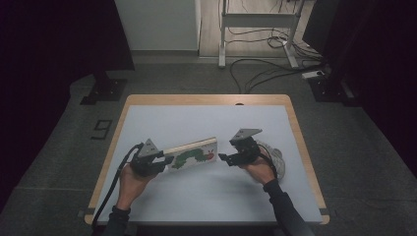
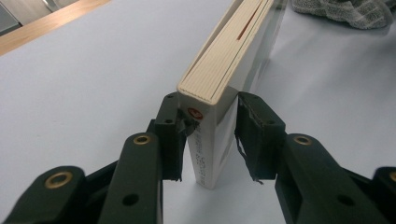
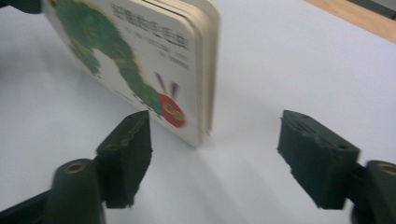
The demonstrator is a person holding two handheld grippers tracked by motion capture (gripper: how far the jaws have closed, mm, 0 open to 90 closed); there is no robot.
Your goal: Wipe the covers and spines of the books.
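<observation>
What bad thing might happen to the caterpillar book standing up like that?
The thick white board book with the green caterpillar stands on its edge, and the left gripper pinches only its spine end, so it may twist or tip over. The right gripper is open close to the free corner and might knock it. The grey knitted cloth lies just behind the right hand and might snag.
</observation>
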